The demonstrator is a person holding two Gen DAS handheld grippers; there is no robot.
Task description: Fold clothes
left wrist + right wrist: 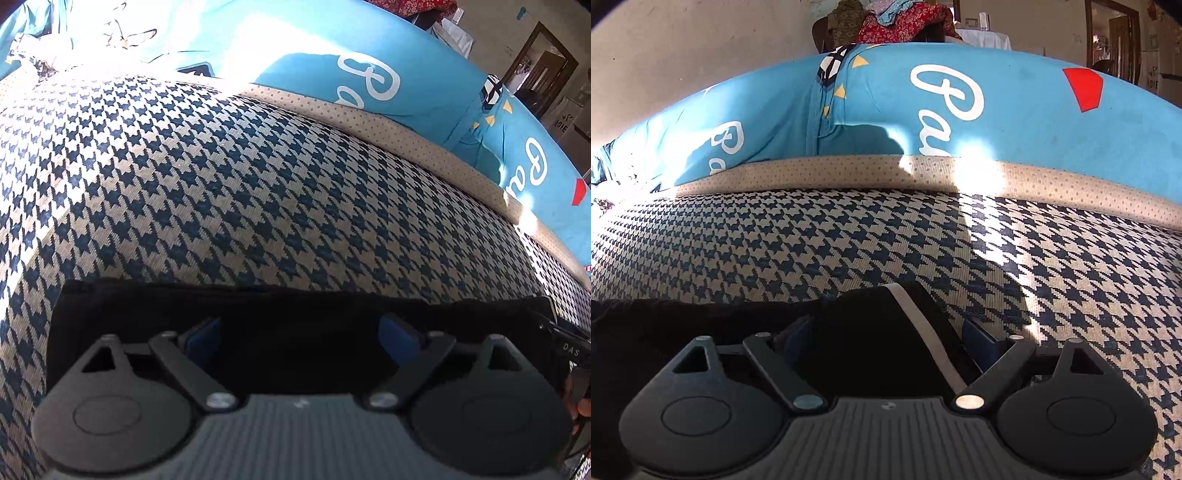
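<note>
Across both wrist views, a bedspread (229,177) woven in a dark blue and cream houndstooth pattern, edged at its far side by a cream border with small dots (849,173), and beyond that a bright blue sheet (1015,122) printed with white looping letters, yellow triangles and a red shape. Lying flat on the bedspread, right under the claws, a folded black garment (295,314). Seen from the left wrist, left claw (301,338) spread wide, blue pads (201,341) standing well apart at either side, the black cloth filling the space between and below them, pads not pressing on it; straight far edge of the garment running side to side just ahead of the fingers. At that view's right edge, part of another dark tool and a bit of a hand (581,402). Seen from the right wrist, right claw (890,339) likewise spread wide, with a black fold bearing a thin white stripe (916,317) lying between the fingers, not pinched. Rest of the black garment stretching away to the left of that claw. Strong sunlight in patches over the bedspread and sheet. Far behind, a plain wall, a dark wooden doorway (1115,40), and a heap of red patterned cloth (905,22) on a chair.
</note>
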